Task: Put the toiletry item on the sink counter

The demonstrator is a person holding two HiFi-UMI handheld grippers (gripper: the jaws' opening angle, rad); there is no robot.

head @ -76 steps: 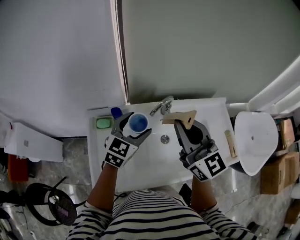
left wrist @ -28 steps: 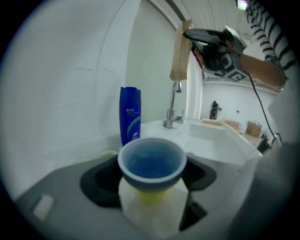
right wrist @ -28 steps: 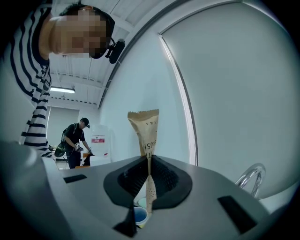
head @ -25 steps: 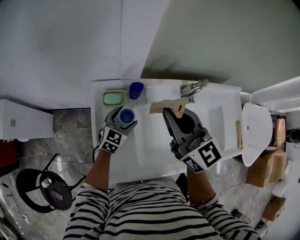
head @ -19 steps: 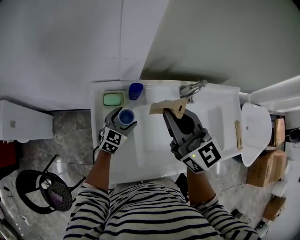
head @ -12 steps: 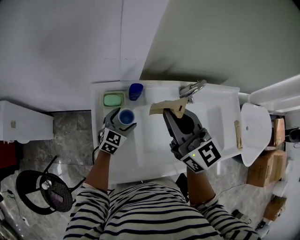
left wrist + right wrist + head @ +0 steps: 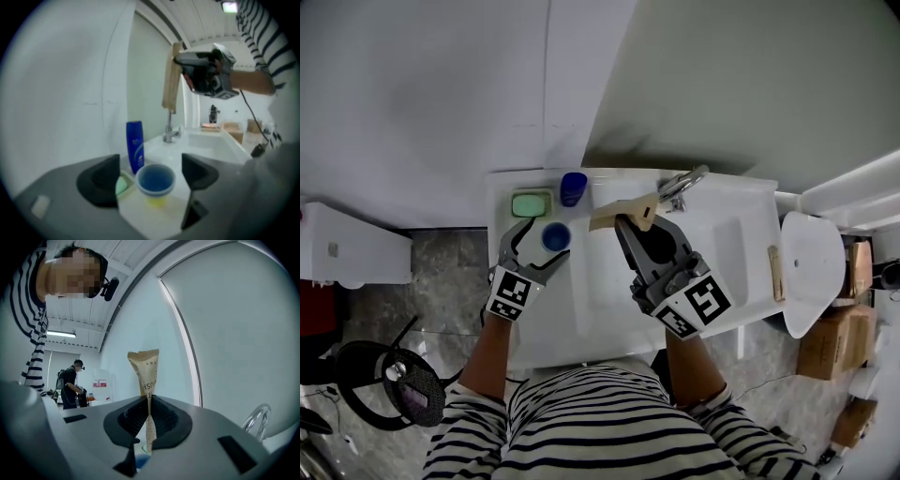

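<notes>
Small round blue plastic cup (image 7: 555,236) stands upright, mouth up, on left side of the white sink table (image 7: 534,305). It is just beside the green soap bar (image 7: 530,203) in its dish and near the dark-blue shampoo bottle (image 7: 573,187).

L gripper (image 7: 150,177): fingers wide apart either side of cup, not touching it. R gripper (image 7: 149,420): fingers pinched on a tan paper packet (image 7: 145,371) w/ print. The packet sticks out past the fingertips, over the basin near the chrome tap (image 7: 680,183).

Vs half a sec ago: L fingers were snug round the cup and have just been opening, now clear of it. L gripper is raised a bit, cup in same spot. R gripper & packet approx unchanged.

Table sits against a pale wall. Grey stone floor (image 7: 441,272) at left, cardboard boxes (image 7: 825,347) at right.
</notes>
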